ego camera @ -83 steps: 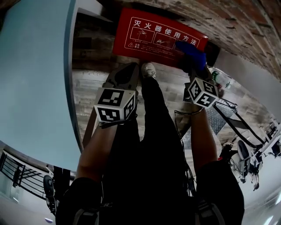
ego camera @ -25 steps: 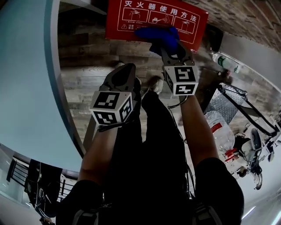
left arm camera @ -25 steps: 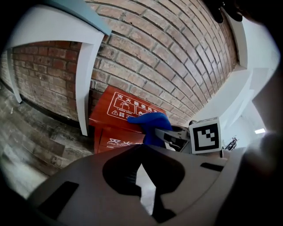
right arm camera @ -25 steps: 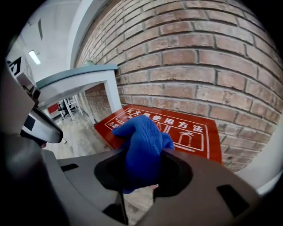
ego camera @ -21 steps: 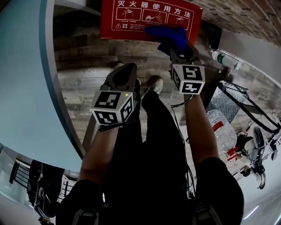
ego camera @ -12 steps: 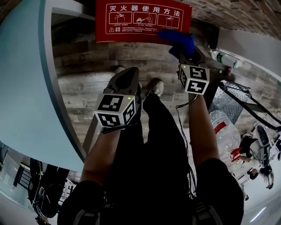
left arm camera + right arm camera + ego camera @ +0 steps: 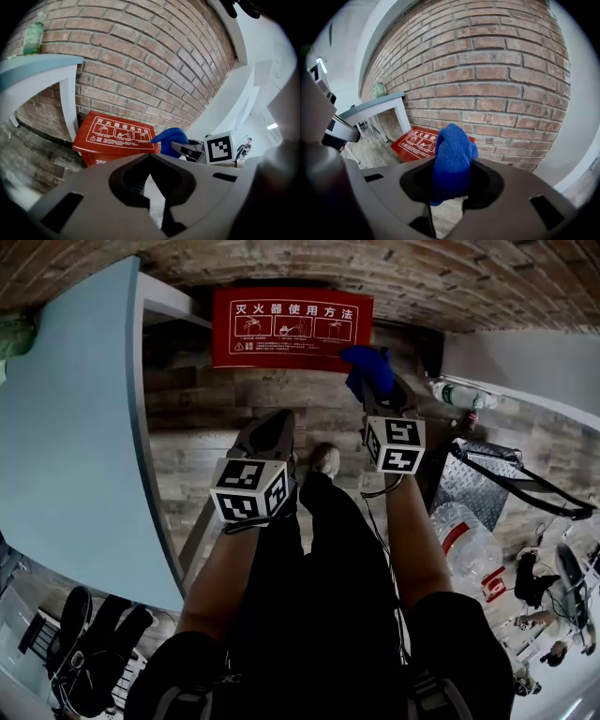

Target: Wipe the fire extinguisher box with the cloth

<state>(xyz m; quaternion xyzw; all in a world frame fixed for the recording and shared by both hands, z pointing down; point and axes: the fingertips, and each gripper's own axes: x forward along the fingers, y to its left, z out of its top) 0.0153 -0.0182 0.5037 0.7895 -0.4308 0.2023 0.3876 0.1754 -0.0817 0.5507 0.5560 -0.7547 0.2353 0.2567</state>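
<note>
My right gripper, jaws clamped on the blue cloth, has slid off the fire extinguisher box at its right edge, so that pass looks done; my left gripper hangs back with jaws closed on nothing

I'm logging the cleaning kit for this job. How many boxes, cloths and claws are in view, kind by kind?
Box: 1
Cloth: 1
Claws: 2, the left claw and the right claw
Total: 4
</note>
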